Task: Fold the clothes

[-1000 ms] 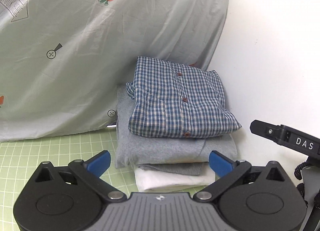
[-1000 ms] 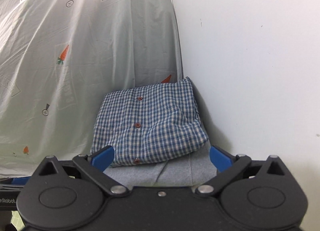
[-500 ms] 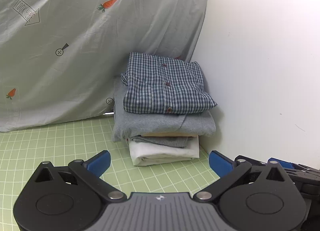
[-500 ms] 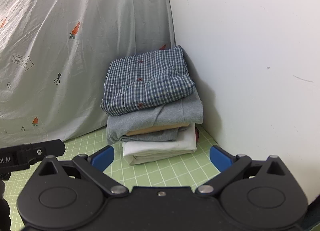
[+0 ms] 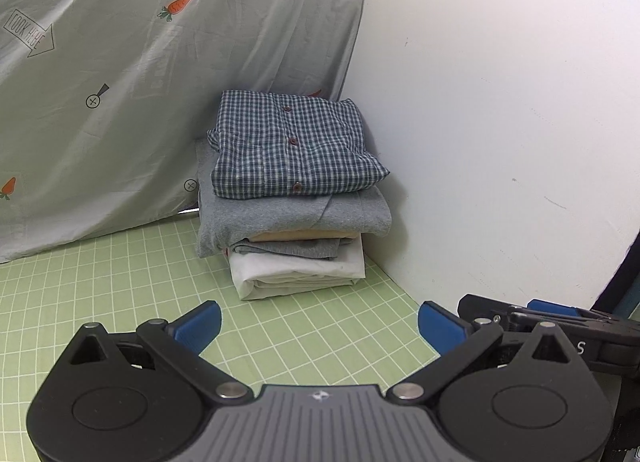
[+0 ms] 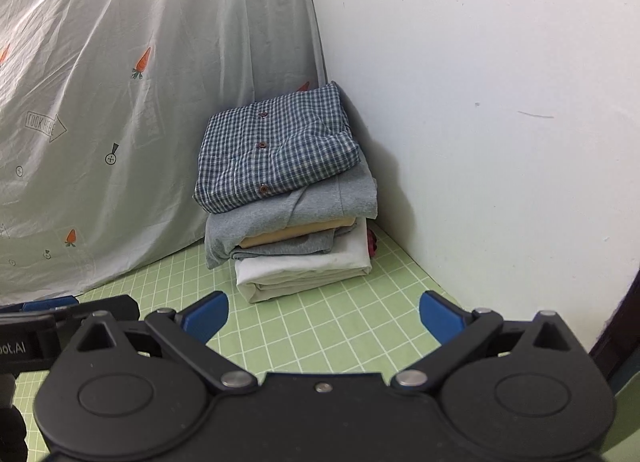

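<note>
You have pulled both tools back from the pile; a second ago the plaid shirt filled each wrist view, and now the whole stack sits well apart from you with bare green grid mat (image 5: 120, 282) between. Your left hand-held gripper (image 5: 318, 326) is spread wide with nothing between its blue pads; your right hand-held gripper (image 6: 322, 316) is likewise spread and empty, and it shows at the lower right edge of the left wrist view, just beside the left one.

The blue plaid button shirt (image 5: 292, 149) lies folded on top of the stack in the corner of the tabletop, where the white wall (image 5: 500, 121) meets the carrot-print sheet (image 5: 140, 81); beneath it sit a grey knit garment (image 5: 288, 215), a thin tan layer (image 6: 300, 232), another grey piece (image 5: 292, 248) and a white folded garment (image 5: 300, 272) at the bottom; a scrap of red (image 6: 373, 244) peeks out behind the white one in the right wrist view, too small to name.

The retreat suggests that the shirt is placed and released; it rests squarely, its front edge overhanging the grey slightly, and nothing looks ready to slide. No unfolded clothing shows in either view, so you cannot tell from here whether another garment waits; if one does, it lies outside these frames.
</note>
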Available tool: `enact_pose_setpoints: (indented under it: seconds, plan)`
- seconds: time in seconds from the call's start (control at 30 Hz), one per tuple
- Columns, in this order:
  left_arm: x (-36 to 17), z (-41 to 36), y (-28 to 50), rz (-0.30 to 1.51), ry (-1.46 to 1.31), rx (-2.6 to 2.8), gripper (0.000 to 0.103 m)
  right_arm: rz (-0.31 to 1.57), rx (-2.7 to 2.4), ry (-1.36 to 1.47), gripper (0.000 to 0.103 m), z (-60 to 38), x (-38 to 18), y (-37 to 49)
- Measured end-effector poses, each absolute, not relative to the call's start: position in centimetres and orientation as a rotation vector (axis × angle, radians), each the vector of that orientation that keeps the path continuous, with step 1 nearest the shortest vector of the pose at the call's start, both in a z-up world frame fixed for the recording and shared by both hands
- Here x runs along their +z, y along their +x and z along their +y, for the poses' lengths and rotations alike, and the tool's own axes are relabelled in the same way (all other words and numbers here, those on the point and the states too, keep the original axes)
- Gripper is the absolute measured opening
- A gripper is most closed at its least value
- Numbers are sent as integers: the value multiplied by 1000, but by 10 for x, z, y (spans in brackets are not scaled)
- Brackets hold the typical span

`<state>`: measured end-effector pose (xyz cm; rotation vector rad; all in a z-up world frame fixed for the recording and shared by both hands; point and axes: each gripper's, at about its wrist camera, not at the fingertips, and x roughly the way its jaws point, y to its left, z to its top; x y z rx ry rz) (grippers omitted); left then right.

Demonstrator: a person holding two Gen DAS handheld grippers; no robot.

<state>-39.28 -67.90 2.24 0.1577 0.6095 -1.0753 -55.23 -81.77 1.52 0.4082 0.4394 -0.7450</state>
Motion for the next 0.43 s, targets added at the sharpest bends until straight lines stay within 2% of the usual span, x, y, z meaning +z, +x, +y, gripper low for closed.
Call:
enact_pose_setpoints:
  seconds: [0.43]
  plan:
    - [22, -673, -406, 598, 154, -1081, 103, 410, -761, 399, 103, -809, 20, -571]
